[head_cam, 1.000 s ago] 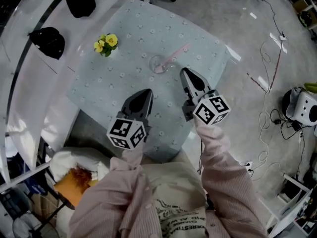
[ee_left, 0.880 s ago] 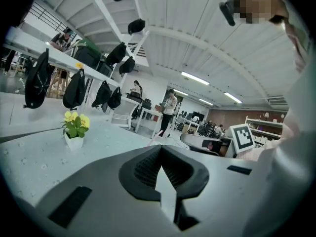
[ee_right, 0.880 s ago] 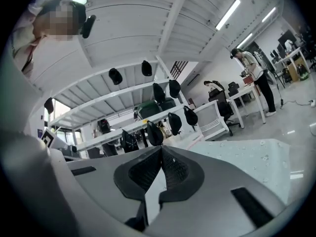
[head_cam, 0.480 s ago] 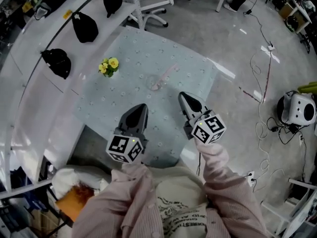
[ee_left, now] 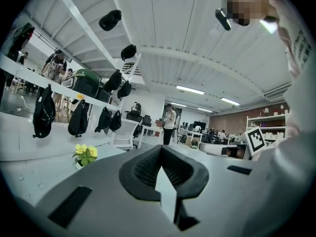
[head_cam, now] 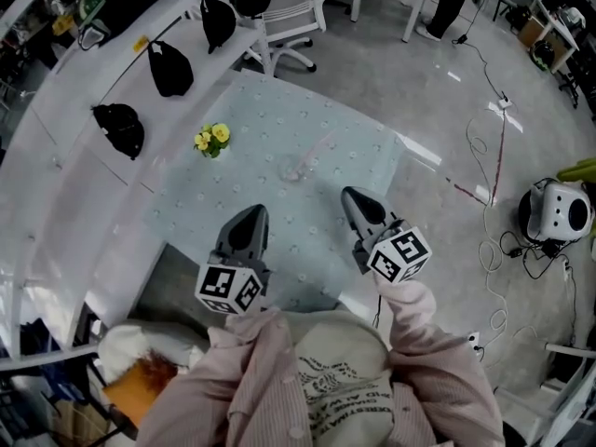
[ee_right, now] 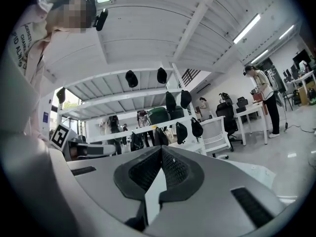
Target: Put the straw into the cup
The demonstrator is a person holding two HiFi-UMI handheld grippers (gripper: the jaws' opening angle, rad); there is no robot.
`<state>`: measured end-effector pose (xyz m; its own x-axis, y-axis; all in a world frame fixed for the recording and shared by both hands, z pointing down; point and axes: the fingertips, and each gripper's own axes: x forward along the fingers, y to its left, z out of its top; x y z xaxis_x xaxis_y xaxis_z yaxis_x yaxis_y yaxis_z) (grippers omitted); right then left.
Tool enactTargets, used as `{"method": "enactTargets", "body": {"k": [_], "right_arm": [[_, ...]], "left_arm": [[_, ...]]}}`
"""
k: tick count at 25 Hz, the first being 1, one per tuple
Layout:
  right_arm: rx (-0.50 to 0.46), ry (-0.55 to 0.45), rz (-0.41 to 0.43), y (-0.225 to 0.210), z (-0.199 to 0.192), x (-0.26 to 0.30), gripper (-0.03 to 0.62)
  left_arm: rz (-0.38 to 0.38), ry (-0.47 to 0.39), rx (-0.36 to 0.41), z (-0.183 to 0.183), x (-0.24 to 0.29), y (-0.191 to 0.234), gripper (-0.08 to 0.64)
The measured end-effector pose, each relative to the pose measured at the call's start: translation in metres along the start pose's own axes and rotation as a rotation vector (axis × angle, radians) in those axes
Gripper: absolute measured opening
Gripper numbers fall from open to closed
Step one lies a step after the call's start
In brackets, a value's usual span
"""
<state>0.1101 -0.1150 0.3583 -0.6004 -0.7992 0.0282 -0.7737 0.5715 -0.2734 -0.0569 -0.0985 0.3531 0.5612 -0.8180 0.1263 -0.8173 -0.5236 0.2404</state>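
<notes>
Table: square table under a pale blue-green patterned cloth, filling the middle of the head view.
Shelf: long white shelf at 10 o'clock from the table, with black bags on it.
Left gripper: grey two-jaw left gripper held over the near table edge, at 7 o'clock from the cup. Jaws pressed together, nothing between them.
Right gripper: grey two-jaw right gripper at 5 o'clock from the cup, well apart from it. Jaws closed tight, empty.
Flowers: small bunch of yellow flowers with green leaves at 10 o'clock from the cup, near it but not touching.
Cup: clear plastic cup upright near the table centre, blurred in this view.
Straw: thin pale pink plastic straw, lower end apparently inside the cup, leaning out toward 1 o'clock.
Progress: judged done, with the straw reading as seated in the cup and neither gripper on it.
Handling: judged very light, thin and flexible; it will kink if pinched hard, and the cup looks light enough to tip.
Hold point: judged best at mid-length, above the cup rim, with a gentle pinch.
</notes>
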Motion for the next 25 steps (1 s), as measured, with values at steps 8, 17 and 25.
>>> {"method": "enactTargets", "body": {"k": [8, 17, 25], "right_arm": [[0.016, -0.051, -0.032, -0.004, 0.018, -0.013, 0.000], [-0.013, -0.055, -0.060, -0.008, 0.019, -0.017, 0.000], [-0.011, -0.051, -0.087, -0.012, 0.017, -0.020, 0.000]], "left_arm": [[0.052, -0.031, 0.008, 0.008, -0.015, 0.013, -0.002], [0.071, -0.040, 0.023, 0.011, -0.017, 0.021, -0.002], [0.083, -0.037, 0.030, 0.012, -0.017, 0.026, -0.002]]}}
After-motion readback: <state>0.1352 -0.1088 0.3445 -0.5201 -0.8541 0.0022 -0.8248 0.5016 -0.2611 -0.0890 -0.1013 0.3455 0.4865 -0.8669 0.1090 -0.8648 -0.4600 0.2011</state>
